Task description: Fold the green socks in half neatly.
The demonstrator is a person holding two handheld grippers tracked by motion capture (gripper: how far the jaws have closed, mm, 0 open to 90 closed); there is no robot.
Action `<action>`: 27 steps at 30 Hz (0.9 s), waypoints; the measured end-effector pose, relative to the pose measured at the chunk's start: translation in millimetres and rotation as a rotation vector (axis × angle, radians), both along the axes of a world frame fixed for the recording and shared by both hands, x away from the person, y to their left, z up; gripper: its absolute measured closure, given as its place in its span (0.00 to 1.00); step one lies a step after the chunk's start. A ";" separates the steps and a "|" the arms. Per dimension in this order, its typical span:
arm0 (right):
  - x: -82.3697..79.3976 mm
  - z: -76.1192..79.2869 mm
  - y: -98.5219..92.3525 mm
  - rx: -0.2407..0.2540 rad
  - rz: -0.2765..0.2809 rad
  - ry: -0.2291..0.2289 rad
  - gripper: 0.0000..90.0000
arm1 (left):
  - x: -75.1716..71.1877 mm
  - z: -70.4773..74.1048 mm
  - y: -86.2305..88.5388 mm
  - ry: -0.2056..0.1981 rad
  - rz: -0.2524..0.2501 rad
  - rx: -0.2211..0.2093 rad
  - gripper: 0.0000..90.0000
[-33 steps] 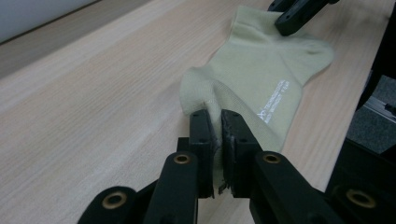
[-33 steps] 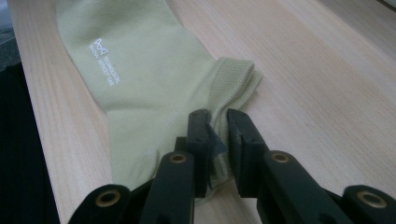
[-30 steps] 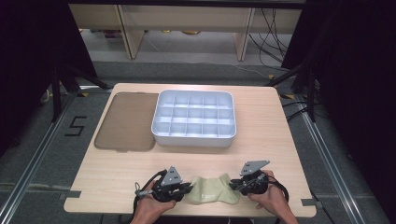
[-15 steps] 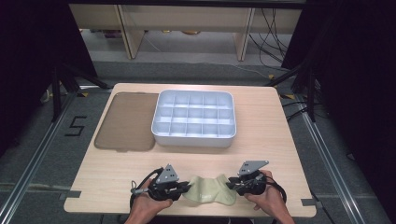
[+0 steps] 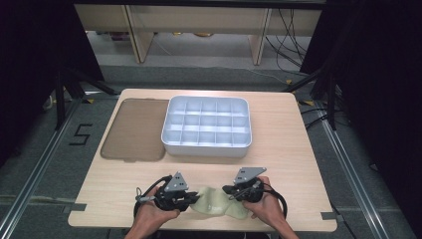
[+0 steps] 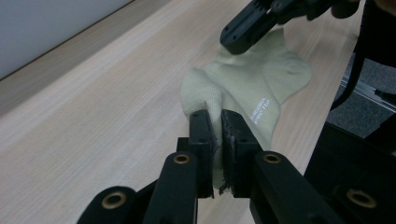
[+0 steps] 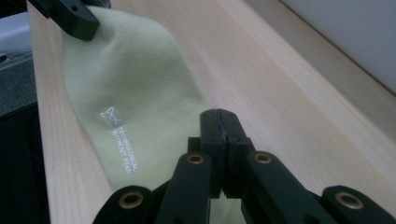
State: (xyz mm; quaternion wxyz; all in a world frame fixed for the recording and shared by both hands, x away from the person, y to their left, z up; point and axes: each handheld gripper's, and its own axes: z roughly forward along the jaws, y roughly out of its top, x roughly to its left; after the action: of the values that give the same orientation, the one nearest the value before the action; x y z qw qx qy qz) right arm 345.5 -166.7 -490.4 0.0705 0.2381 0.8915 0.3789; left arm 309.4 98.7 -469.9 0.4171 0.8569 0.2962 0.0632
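While both hands are working at the near edge of the table, these lines record the moment.

Sock, place: a pale yellow-green sock is lying flat on the wood, stretched between the two grippers and close to the near table edge.

Sock, long axis: it is running sideways across the high view, from the left gripper over to the right gripper, roughly along the near table edge. Which end is toe and which is cuff, I cannot tell.

Sock, look: soft knit, plain colour, rounded lobes at the end away from the left gripper; small white lettering is showing on the upper face, just beside the right gripper's jaws in the right gripper view. In the left gripper view the cloth is bunching into a fold where it enters the jaws.

Left gripper: jaws are clamping on a pinched fold of the sock; cloth is showing between the pads.

Right gripper: jaws have just been closing and are now standing together; they are resting at the sock's edge, and whether any cloth is caught between them I cannot tell.

Beyond the grippers: a white compartment tray is sitting well apart from them toward the far side, with a brown flat lid touching its left side.
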 end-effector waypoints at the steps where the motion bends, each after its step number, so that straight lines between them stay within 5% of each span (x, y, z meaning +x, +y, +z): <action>1: 0.0 0.0 0.0 0.000 0.000 0.000 1.00 | 0.0 0.0 0.0 0.000 0.000 0.000 0.92; 13: 12.6 -17.0 34.3 -0.028 0.048 0.027 1.00 | 1.2 10.6 2.3 -0.020 -0.016 0.021 0.92; 19: 11.1 -13.3 28.8 0.002 0.049 0.020 1.00 | 3.8 11.1 1.0 -0.024 -0.016 0.025 0.92; 27: -16.3 -6.8 16.4 0.053 0.099 0.063 1.00 | 3.6 12.5 -0.6 -0.025 -0.004 0.022 0.92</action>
State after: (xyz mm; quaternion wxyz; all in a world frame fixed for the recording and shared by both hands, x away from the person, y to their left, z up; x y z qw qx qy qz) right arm 329.2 -150.2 -497.1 0.0171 0.2075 0.8936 0.3976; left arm 313.0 98.2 -457.4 0.4116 0.8612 0.2884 0.0761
